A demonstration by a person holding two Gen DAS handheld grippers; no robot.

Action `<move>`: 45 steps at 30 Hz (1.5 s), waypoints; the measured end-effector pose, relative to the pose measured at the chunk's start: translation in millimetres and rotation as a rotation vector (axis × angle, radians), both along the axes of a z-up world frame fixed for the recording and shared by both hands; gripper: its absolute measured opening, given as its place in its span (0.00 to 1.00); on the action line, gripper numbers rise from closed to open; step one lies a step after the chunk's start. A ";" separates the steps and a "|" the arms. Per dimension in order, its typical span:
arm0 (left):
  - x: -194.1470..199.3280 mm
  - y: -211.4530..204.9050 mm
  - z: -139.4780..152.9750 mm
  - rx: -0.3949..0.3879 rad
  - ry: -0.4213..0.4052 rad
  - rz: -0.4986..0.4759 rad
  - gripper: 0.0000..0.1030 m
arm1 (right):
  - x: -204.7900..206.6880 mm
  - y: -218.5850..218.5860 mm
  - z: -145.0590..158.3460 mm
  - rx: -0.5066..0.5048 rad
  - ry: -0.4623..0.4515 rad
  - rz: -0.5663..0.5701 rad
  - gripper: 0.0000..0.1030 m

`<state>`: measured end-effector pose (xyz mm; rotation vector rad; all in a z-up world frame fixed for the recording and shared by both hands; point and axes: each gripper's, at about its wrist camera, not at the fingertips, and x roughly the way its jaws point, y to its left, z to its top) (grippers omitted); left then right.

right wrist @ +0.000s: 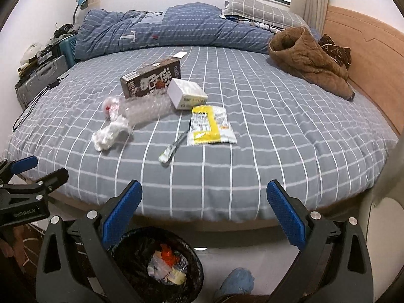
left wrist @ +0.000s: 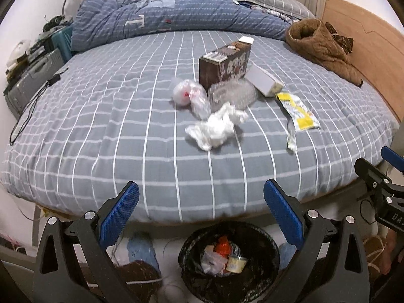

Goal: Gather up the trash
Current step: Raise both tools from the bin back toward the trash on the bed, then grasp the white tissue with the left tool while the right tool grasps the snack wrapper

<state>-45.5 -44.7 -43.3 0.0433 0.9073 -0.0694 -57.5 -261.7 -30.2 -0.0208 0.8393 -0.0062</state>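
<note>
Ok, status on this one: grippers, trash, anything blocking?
Left gripper and right gripper open, empty. Crumpled tissue, yellow wrapper on bed. Bin below. Nothing blocking.

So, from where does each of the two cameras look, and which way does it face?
Left wrist: sits on the left gripper, faces across the bed at the crumpled tissue; its open blue fingers and the right gripper show.
Right wrist: sits on the right gripper, faces the yellow wrapper; its open fingers and the left gripper show.
Both share the brown carton and the trash bin below.
</note>
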 end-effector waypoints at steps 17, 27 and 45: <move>86.3 -6.0 -25.4 0.005 0.040 -0.023 0.94 | 121.7 -13.8 -35.7 0.046 0.106 0.018 0.92; 119.4 -11.2 -40.8 -0.014 0.077 -0.055 0.90 | 173.6 -17.0 -68.0 0.063 0.190 0.023 0.92; 128.9 -19.1 -60.7 -0.026 0.136 -0.072 0.27 | 190.1 -11.7 -94.2 0.046 0.268 0.048 0.60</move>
